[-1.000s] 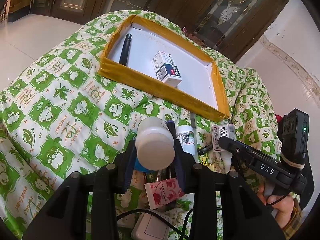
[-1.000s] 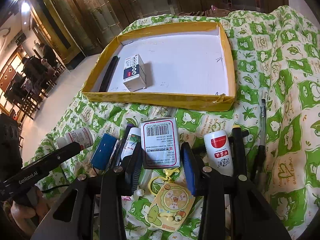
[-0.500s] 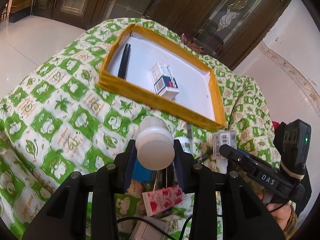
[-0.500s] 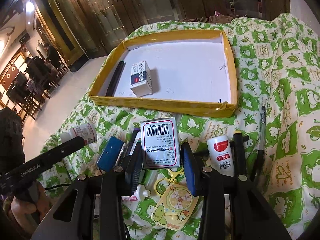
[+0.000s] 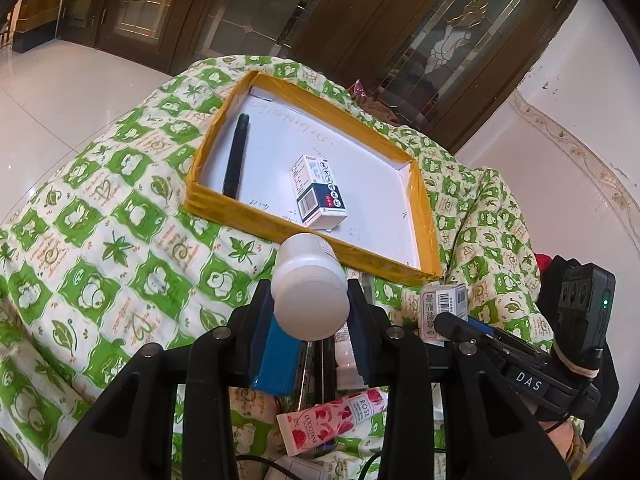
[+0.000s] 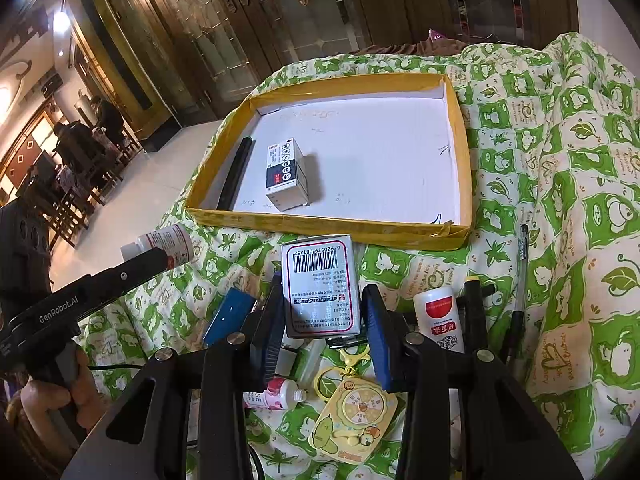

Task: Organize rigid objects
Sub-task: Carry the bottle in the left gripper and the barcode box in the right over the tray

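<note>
Now white bottle (image 5: 309,292) clamped in left hand-held gripper (image 5: 310,320)

A white round bottle (image 5: 310,292), base toward the camera, is clamped in the left gripper (image 5: 308,316) and a white barcoded box (image 6: 320,286) in the right gripper (image 6: 322,316), both near the yellow-rimmed tray (image 6: 320,224), which holds a black pen (image 6: 236,174) and a small carton (image 6: 286,174).

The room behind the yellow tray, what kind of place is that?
Probably a home's living or dining area. Tall wooden doors with leaded glass stand behind, people sit at wooden dining chairs on pale polished floor tiles, and the tray rests on a green quilt.
</note>
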Demonstrator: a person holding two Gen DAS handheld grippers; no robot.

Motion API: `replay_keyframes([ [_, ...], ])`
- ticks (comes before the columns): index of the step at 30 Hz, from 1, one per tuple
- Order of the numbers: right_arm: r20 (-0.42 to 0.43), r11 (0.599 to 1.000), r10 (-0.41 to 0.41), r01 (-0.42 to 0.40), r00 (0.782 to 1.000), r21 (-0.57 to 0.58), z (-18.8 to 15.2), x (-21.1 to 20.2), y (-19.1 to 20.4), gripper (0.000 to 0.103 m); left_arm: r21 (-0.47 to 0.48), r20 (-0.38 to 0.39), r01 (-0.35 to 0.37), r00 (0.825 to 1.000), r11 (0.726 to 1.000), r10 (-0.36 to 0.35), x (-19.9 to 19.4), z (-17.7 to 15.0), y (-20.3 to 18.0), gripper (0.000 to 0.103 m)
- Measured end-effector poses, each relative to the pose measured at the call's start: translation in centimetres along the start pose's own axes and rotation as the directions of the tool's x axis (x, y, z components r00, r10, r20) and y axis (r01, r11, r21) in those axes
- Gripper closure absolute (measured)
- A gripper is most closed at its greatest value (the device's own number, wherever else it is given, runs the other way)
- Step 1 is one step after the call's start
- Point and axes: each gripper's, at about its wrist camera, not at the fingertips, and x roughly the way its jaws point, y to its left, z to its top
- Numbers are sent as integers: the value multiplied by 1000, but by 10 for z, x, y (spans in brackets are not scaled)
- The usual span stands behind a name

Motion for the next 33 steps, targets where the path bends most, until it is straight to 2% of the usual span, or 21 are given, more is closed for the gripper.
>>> replay_keyframes([
  [15,13,1000,15,-16,1000,8,11,-2,-4,69,14,17,4,1000,1000,-4,10,24,-1,70],
  [33,56,996,-8,13,998,-87,63,12,-1,69,-10,34,-4,999,1000,5,33,54,12,70],
])
